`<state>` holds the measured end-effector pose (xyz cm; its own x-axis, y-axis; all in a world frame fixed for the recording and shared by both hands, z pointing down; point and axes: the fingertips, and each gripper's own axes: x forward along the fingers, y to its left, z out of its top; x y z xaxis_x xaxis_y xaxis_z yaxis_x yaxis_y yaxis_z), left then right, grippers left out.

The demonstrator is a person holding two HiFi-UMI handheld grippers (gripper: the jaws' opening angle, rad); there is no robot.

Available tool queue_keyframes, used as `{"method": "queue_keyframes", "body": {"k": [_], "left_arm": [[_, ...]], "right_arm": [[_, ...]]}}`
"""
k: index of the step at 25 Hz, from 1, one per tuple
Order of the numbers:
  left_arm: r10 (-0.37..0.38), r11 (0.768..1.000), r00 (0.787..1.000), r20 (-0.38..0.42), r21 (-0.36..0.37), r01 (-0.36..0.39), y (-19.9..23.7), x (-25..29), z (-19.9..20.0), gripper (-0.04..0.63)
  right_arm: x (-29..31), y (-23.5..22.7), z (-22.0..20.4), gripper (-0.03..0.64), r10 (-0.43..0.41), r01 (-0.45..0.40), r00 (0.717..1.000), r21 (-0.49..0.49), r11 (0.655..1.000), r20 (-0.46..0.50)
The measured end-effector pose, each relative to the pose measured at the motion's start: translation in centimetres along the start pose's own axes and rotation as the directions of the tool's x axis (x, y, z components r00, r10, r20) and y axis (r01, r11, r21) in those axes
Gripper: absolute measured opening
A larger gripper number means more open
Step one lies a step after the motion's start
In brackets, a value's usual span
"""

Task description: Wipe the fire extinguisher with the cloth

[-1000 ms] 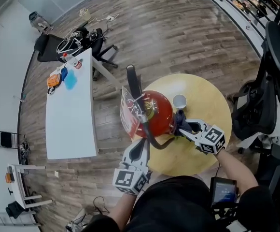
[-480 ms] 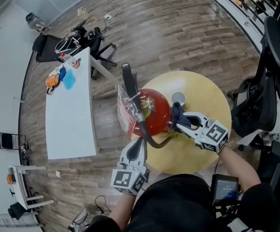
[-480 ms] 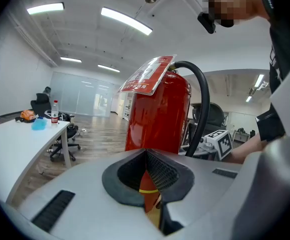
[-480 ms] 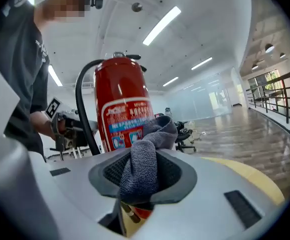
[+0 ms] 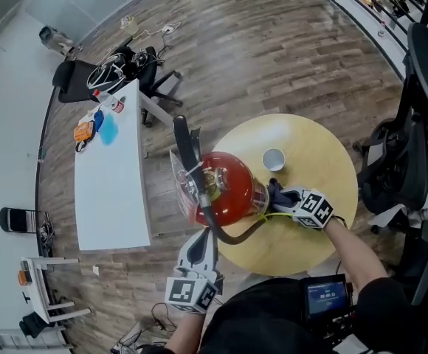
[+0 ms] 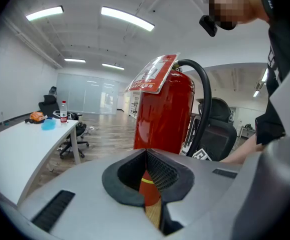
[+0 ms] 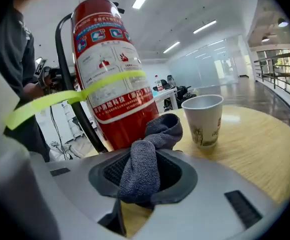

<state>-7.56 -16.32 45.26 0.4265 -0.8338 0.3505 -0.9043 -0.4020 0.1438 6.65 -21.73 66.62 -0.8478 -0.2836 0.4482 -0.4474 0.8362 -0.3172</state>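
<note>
The right tongs (image 5: 279, 196) are clamped on a grey cloth (image 7: 148, 160), which bunches up out of them beside the lower body of the red fire extinguisher (image 5: 226, 186). Whether the cloth actually touches the cylinder cannot be told. The left tongs (image 6: 146, 155) are closed, with nothing between them. They point at the base of the extinguisher from the near side, at the desk's edge.

The extinguisher stands upright on a round wooden desk (image 5: 313, 135), close to its left edge. A black hose (image 5: 227, 234) curves from the extinguisher's top down past its side, and a printed tag (image 6: 153, 76) hangs at its neck. In the right gripper view a white instruction label covers the cylinder's face, and a yellow-green band (image 7: 101, 86) runs across it.

A white paper cup (image 5: 274, 158) stands on the same desk, just beyond the cloth and apart from the extinguisher.

To the left, across the wood-plank floor (image 5: 273, 43), a long white desk (image 5: 111, 190) carries a bottle (image 5: 114, 103), a blue item (image 5: 108, 127) and an orange item (image 5: 83, 130) at its far end. Black office chairs (image 5: 413, 139) stand on the right side of the room. A small screen (image 5: 323, 298) glows at the person's right side.
</note>
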Motion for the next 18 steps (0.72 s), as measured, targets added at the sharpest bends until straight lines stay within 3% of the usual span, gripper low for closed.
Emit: {"method": "queue_keyframes", "body": {"k": [5, 10, 13, 18], "left_arm": [[0.002, 1.000, 1.000, -0.001, 0.002, -0.002, -0.3, -0.2, 0.0, 0.023], [-0.003, 1.000, 1.000, 0.012, -0.013, 0.003, -0.5, -0.1, -0.1, 0.023], [-0.012, 1.000, 1.000, 0.026, -0.012, 0.012, -0.7, -0.1, 0.1, 0.023], [-0.030, 1.000, 0.999, 0.044, -0.004, 0.030, -0.9, 0.3, 0.5, 0.023]], "right_arm": [[-0.4, -0.1, 0.9, 0.126, 0.081, -0.091, 0.992, -0.109, 0.990, -0.094], [-3.6, 1.9, 8.4, 0.126, 0.239, -0.246, 0.969, -0.196, 0.949, -0.057], [-6.2, 4.0, 12.9, 0.126, 0.282, -0.290, 0.957, -0.303, 0.908, -0.072], [-12.2, 8.1, 25.2, 0.126, 0.365, -0.264, 0.921, -0.467, 0.844, 0.138]]}}
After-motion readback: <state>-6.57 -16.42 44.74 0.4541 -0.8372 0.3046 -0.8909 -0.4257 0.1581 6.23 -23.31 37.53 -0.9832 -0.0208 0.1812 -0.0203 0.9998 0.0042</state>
